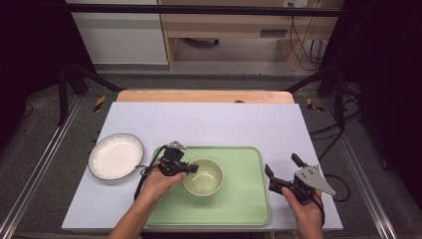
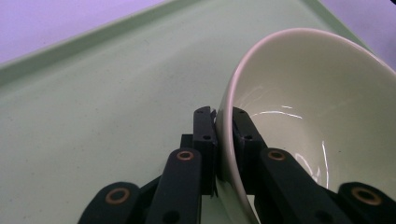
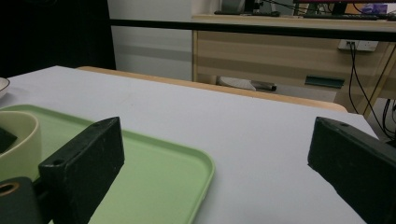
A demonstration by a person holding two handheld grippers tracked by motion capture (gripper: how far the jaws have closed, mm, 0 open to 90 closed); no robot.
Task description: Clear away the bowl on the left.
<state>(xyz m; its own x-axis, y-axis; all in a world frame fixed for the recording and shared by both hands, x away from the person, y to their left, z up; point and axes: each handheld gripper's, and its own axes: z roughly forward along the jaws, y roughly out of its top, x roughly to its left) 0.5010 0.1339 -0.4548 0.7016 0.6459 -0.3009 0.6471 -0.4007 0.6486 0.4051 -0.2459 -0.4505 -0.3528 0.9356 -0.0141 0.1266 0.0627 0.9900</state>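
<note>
Grey floor [image 1: 45,134], wooden desk [image 3: 289,51] w/ cables behind, black frame posts either side.

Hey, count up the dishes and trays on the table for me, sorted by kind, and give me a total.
Bowls: 1, the pale green bowl on the tray, its rim pinched by the left gripper
Plates: 1, the white plate with a dark rim, left of the tray
Trays: 1, the green tray
Total: 3
</note>
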